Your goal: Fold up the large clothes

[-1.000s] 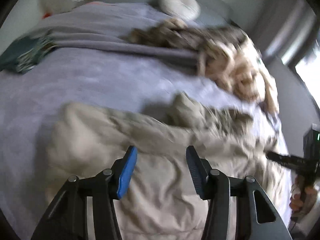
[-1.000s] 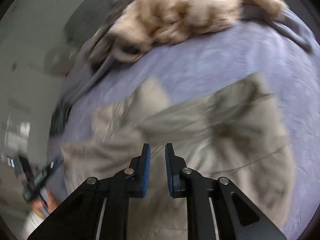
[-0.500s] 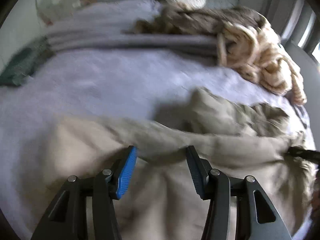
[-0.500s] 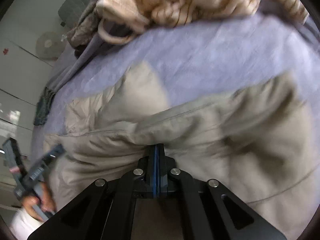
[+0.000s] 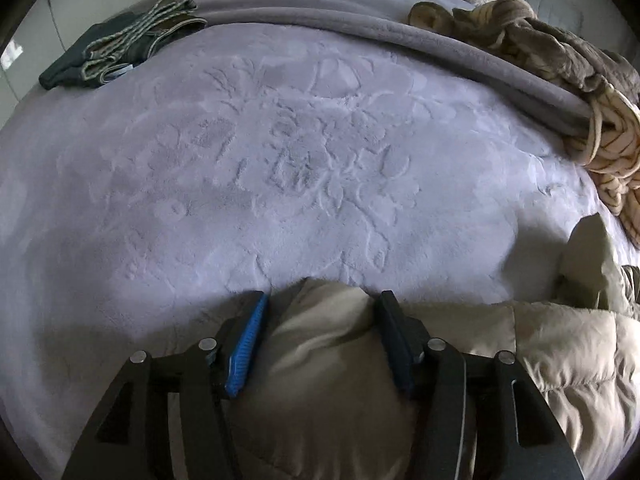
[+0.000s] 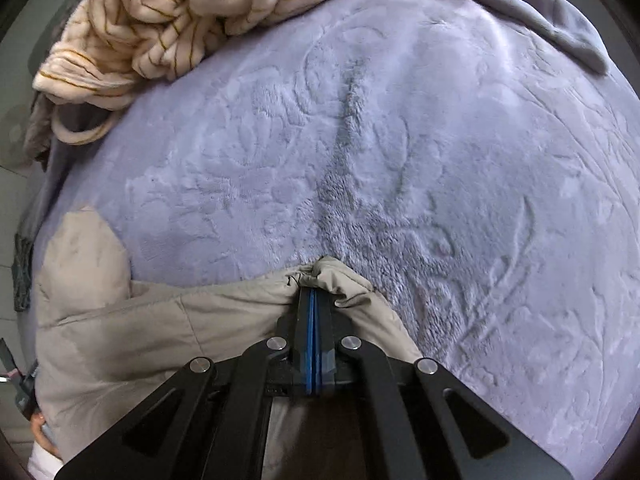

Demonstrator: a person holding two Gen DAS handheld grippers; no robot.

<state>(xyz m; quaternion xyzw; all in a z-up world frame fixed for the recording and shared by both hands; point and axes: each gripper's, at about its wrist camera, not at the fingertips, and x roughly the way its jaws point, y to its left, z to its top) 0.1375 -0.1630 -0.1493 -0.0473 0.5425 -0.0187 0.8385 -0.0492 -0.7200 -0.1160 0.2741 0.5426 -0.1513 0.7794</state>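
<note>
Scene: two wrist views look down on a bed point(image 5: 280, 152) with a lilac plush cover.
Jacket: a beige padded jacket point(image 6: 160, 320) lies along the lower edge of both views, its long axis running side to side.
Left tool: the left tool point(image 5: 320, 336) fills the bottom centre of the left view. Its jaws stand part open and have just been opening. A puffy fold of jacket bulges between them and seems to touch both pads; whether they press on it I cannot tell.
Right tool: the right tool point(image 6: 313, 300) sits bottom centre of the right view, clamped fully together on a thin bunched edge of the jacket.
Key relation: each tool sits on one end of the same jacket edge, with open bed cover stretching away above the tips in both views. I judge the fold will be carried that way or laid here.
Other things: a cream striped blanket point(image 6: 180, 12) lies upper left in the right view; folded dark clothes point(image 5: 116, 56) lie upper left in the left view.
Hidden: most of the jacket is cut off below the frames.
</note>
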